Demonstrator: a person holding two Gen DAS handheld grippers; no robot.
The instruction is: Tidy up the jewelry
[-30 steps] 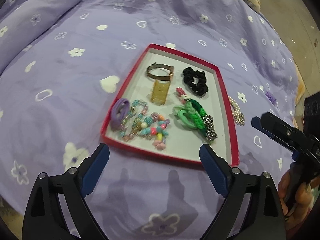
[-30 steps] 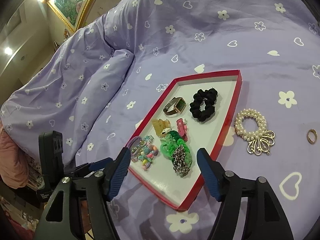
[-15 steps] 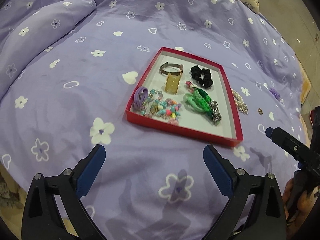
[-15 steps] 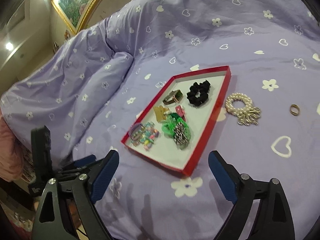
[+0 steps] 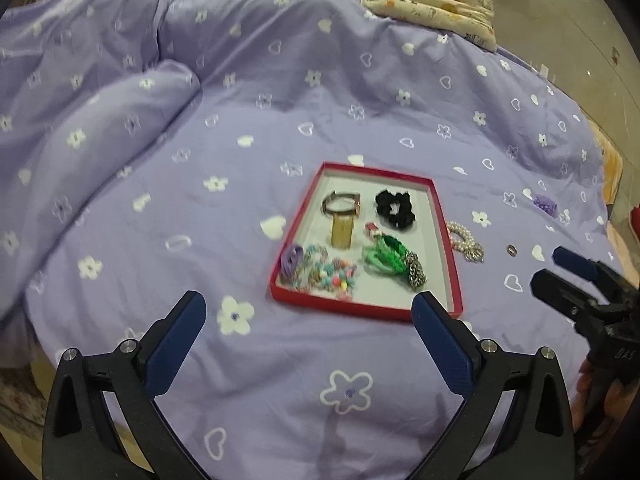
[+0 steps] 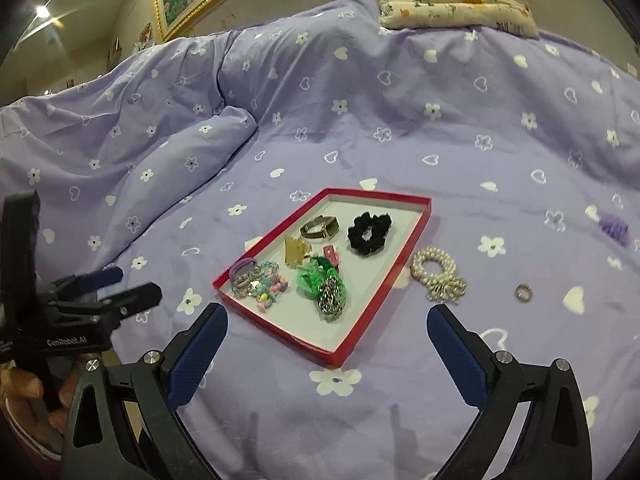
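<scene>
Jewelry tray (image 5: 447,240) placed on bed (image 5: 200,220).
Left gripper (image 5: 308,330) and right gripper (image 6: 326,340) are held wide, empty; pearl bracelet (image 6: 438,274) and ring (image 6: 523,292) lie beside tray.

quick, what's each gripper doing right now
left gripper: open, holding nothing
right gripper: open, holding nothing

1 red tray (image 6: 386,278) is lying on the bed, holding 1 black scrunchie (image 6: 369,233) and 1 gold watch (image 6: 320,228). Beside it are lying 1 pearl bracelet (image 6: 434,266), 1 ring (image 6: 523,292) and 1 purple scrunchie (image 6: 614,227).
</scene>
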